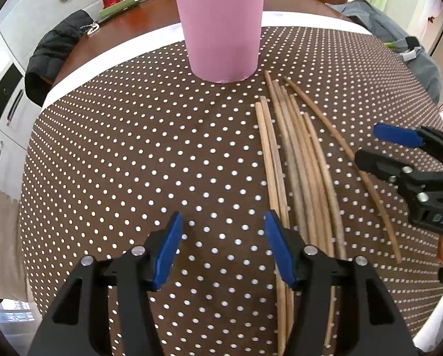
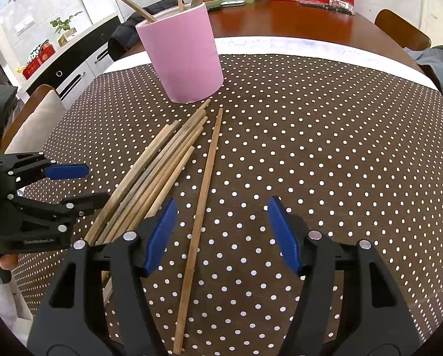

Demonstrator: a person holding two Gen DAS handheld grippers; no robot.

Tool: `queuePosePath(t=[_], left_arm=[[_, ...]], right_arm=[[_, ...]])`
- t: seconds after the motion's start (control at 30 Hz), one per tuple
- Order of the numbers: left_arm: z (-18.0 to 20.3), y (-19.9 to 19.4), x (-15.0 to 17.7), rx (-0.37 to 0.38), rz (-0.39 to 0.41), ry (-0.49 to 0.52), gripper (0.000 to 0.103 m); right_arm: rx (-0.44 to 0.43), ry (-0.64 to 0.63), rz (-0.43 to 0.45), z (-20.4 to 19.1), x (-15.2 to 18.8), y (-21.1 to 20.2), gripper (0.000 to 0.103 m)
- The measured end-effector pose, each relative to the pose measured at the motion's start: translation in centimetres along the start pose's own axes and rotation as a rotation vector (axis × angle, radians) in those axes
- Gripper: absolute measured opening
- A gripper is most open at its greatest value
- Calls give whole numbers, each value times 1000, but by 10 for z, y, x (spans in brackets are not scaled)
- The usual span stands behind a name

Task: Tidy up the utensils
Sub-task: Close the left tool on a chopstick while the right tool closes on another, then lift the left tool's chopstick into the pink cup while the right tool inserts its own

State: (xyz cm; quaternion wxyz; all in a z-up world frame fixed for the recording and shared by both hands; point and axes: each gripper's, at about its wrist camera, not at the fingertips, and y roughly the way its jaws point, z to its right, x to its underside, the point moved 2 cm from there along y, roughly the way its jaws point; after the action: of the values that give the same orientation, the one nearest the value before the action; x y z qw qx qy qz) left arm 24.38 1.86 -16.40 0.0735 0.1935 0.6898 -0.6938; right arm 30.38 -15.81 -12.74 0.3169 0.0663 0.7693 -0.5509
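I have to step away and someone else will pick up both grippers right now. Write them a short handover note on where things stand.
Left gripper: open, empty, over bare cloth just left of the chopstick bundle.
Right gripper: open, empty, with the lone chopstick lying on the cloth between its fingers, not gripped.
Pink cup stands upright on the dotted tablecloth, just beyond the far ends of the sticks.
Done: a few chopsticks already stand in the cup.
Left: the bundle and the lone stick still lie on the cloth; they probably go into the cup.
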Motion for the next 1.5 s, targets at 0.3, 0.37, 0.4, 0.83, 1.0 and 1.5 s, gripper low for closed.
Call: queuePosePath(t=[0.3, 0.37, 0.4, 0.83, 1.0, 1.5], left_arm=[[11, -3, -5, 1, 11, 19, 57], [14, -7, -4, 8, 27, 20, 57], [15, -8, -4, 4, 27, 26, 57], [22, 9, -11, -3, -30, 55, 57], [16, 11, -10, 40, -17, 15, 51], [-19, 9, -15, 91, 44, -104, 5]], right_arm=[[-10, 8, -3, 3, 1, 2, 63], [-10, 8, -6, 4, 1, 3, 63], [-9, 8, -8, 4, 1, 4, 63], [-6, -3, -28, 2, -1, 7, 63], [-1, -12, -45, 2, -2, 9, 63], [127, -188, -215, -28, -23, 31, 22]])
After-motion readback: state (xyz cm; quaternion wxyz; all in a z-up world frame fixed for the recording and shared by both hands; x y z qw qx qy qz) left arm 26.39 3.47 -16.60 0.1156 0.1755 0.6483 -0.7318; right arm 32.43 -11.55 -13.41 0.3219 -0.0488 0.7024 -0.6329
